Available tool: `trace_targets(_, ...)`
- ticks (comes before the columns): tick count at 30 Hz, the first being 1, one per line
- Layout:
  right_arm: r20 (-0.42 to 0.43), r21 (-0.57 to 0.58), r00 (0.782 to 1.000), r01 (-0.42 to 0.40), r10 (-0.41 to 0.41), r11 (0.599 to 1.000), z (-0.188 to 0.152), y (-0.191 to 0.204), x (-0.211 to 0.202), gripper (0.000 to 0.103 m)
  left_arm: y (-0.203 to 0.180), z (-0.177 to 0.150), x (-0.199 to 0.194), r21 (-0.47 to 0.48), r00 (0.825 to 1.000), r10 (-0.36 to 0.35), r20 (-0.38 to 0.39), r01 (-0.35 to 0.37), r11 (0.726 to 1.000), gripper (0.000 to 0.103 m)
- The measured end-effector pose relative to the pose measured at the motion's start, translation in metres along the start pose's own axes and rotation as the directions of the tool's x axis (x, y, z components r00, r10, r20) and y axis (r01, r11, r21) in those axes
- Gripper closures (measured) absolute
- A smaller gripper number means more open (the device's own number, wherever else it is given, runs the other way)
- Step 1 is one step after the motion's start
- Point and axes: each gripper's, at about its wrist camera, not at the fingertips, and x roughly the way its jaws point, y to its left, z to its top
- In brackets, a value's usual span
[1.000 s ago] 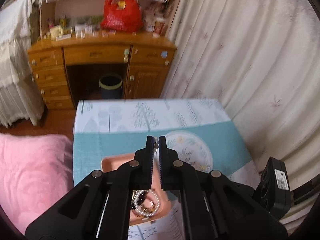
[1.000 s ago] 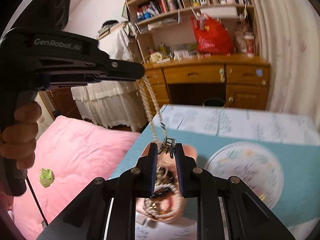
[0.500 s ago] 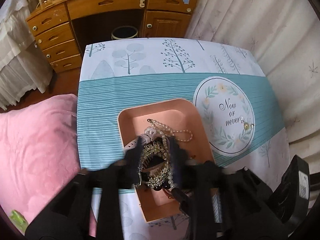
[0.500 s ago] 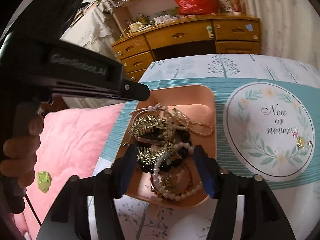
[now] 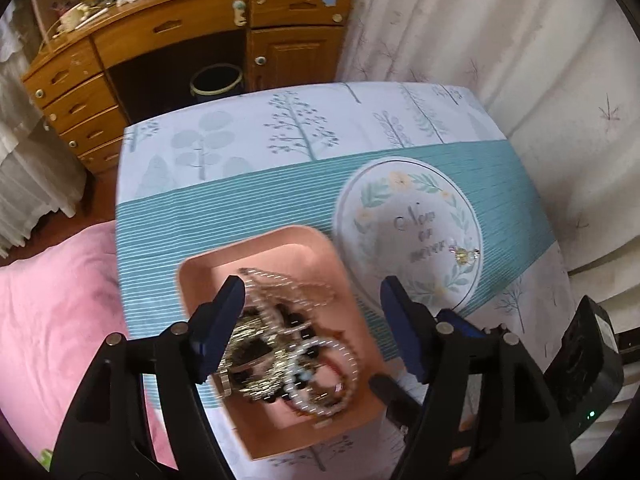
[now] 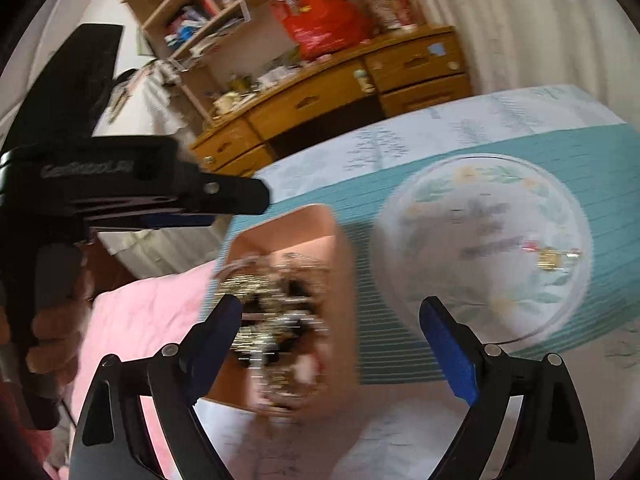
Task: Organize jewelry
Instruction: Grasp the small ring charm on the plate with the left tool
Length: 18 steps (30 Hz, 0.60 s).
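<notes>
A pink tray [image 5: 280,248] on the table holds a tangled pile of jewelry [image 5: 288,344]: pearl strings, dark beads and gold chains. My left gripper [image 5: 311,284] hangs above the pile, jaws opening, pads touching nothing. Right of the tray lies a round white plate [image 5: 408,236] lettered "Now or never", with a small gold trinket [image 5: 464,254] on it. In the blurred right wrist view my right gripper [image 6: 331,302] is over the tray [image 6: 288,228] and pile [image 6: 276,320], jaws also opening and empty. A hand [image 6: 52,332] holds the left tool's black body [image 6: 100,184].
The table [image 5: 240,152] wears a cloth with trees and a teal band. Pink bedding [image 5: 52,320] lies left of it and a curtain [image 5: 500,40] hangs to its right. A wooden desk [image 5: 168,40] with a bin [image 5: 216,82] stands behind.
Both grippers were shut on a pearl chain strung between them. They have opened, the chain now lies in the tray, and both have sunk toward the pile.
</notes>
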Motion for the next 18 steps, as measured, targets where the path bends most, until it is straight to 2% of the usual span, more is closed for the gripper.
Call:
trace_targets(4, -0.010, -0.037, 0.990, 0.142, -0.142, 0.989, 0.010, -0.034, -0.002, 0.011, -0.030, 0.007, 0.013, 0.053, 1.000, 0.004, 0.024, -0.005, 0.999, 0.035)
trace_targets(8, -0.012, -0.118, 0.965, 0.260, -0.264, 0.958, 0.023, -0.082, -0.001, 0.011, -0.062, 0.015, 0.032, 0.123, 1.000, -0.004, 0.017, 0.002, 0.992, 0.035)
trace_targets(15, 0.010, -0.207, 0.945, 0.322, -0.327, 0.924, 0.038, -0.141, -0.002, 0.012, -0.112, 0.023, 0.074, 0.122, 0.998, -0.043, -0.041, 0.048, 0.991, 0.035)
trace_targets(18, 0.003, -0.248, 0.943, 0.324, -0.334, 0.913, 0.042, -0.149, 0.000, 0.027, -0.130, 0.025, 0.098, 0.124, 0.996, -0.041, -0.080, 0.050, 0.991, 0.035)
